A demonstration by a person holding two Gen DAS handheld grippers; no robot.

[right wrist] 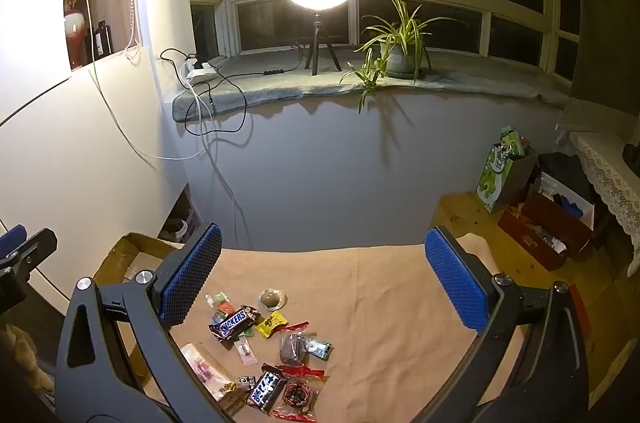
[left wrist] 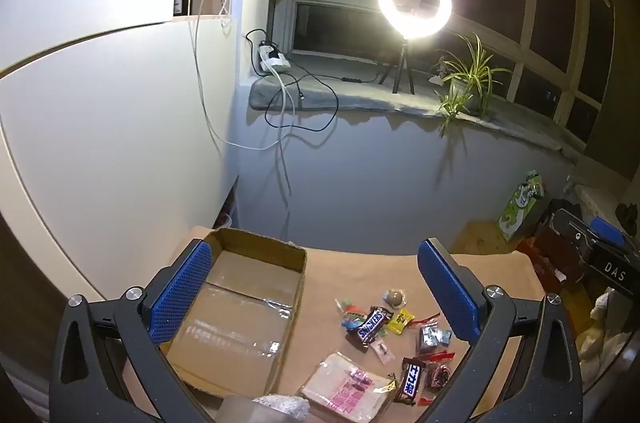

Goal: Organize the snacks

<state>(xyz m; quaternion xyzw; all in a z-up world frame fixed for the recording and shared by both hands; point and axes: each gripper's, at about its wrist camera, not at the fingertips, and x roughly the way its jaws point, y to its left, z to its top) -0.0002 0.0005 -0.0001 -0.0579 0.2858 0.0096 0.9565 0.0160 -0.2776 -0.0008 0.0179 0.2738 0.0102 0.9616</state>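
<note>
The landmark is the open cardboard box, which sits at the left end of the counter with nothing visible inside except clear tape on its floor.

The snacks lie loose on the tan counter covering, to the right of the box and apart from it. A Snickers bar lies nearest the middle of the group. A round brown sweet in clear wrap lies beyond it, farther from the camera. A yellow packet lies just beside the Snickers bar on the side away from the box. A pink-printed clear pack lies close to the box's near right corner. A dark bar with white lettering lies just right of that pack.

The left gripper hovers above the counter, spread wide, its left blue pad over the box and nothing between the pads. The right gripper is likewise spread wide and empty, above the snack group and right of the box.
</note>
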